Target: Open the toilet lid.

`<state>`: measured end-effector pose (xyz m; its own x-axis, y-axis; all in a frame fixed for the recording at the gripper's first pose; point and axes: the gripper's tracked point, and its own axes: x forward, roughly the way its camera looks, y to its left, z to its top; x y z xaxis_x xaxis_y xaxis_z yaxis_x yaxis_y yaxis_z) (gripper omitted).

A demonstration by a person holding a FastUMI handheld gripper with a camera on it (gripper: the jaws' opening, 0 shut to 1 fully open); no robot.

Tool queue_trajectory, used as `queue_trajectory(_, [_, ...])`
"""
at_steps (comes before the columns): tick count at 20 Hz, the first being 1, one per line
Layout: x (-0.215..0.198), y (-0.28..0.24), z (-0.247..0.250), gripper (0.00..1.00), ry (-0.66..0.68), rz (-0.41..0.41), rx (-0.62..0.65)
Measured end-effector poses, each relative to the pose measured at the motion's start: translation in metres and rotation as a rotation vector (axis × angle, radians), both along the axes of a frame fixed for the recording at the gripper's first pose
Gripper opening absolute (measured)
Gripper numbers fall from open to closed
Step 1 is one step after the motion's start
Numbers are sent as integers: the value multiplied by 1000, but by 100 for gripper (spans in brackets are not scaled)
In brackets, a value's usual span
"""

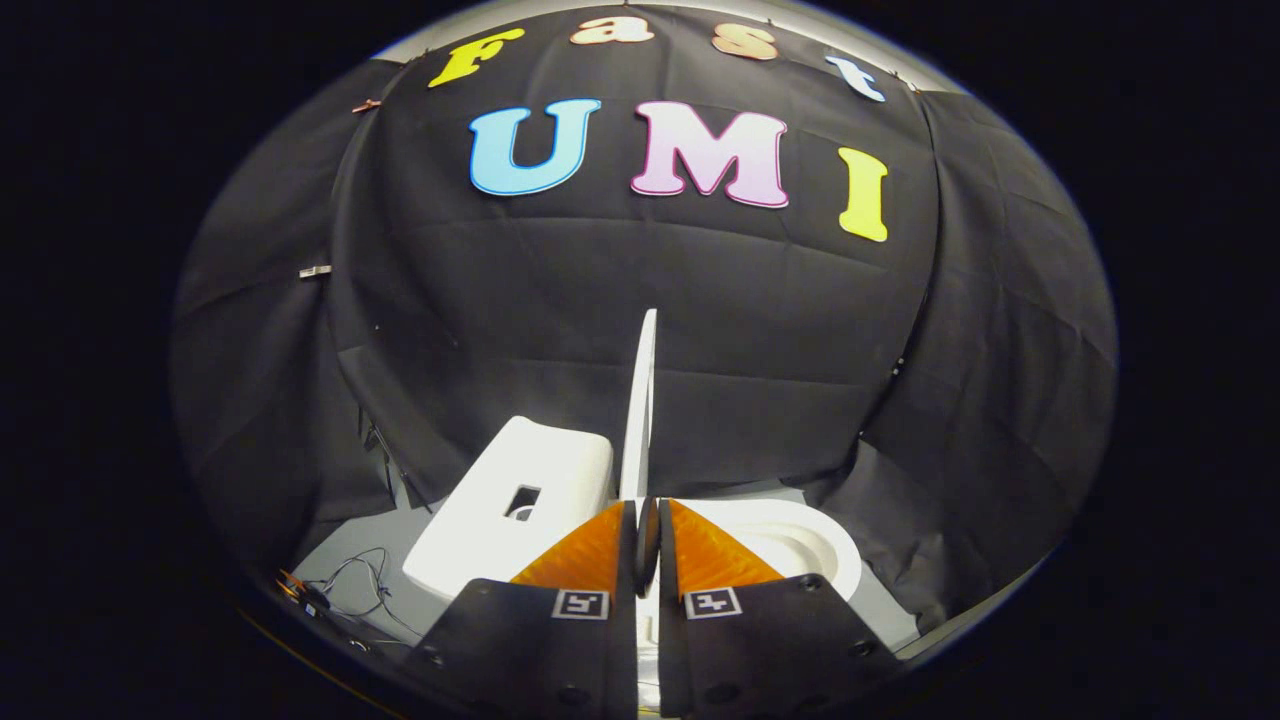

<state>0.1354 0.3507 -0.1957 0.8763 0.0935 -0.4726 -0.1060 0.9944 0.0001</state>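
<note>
Claw (646, 515) pinches upright lid (641, 400).

The gripper (646, 512) points forward and slightly downward, its two fingers (590, 550) drawn close together with a narrow gap left between their tips. Both press on the thin edge of the toilet lid (642, 400), which stands upright between them. A square marker sits on each finger's base.
</note>
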Motion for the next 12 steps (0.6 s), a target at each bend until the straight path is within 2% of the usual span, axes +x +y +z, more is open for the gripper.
queue_trajectory(12, [-11, 71, -8, 13, -1, 103, -79])
